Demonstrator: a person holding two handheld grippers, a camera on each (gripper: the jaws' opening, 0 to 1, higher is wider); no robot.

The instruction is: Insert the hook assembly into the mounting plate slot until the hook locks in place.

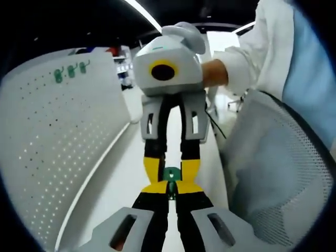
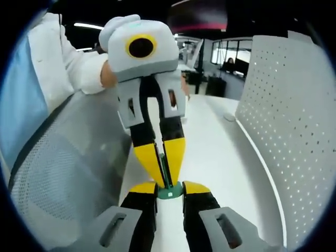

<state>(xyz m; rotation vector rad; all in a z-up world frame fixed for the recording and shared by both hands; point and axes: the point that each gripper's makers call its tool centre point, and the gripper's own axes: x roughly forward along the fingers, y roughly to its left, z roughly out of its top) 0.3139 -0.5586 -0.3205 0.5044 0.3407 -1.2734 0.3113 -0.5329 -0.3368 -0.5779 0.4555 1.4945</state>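
Both claws pinch one small green hook piece (image 1: 170, 174) between them, above the white bench (image 2: 220, 157). The left claw (image 1: 170, 195) and right claw (image 2: 169, 191) are nearly shut on it. Push straight and gently, keeping both grips steady.

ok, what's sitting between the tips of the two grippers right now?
A small green part, held between the left gripper and right gripper tips. It shows in both gripper views, also at.
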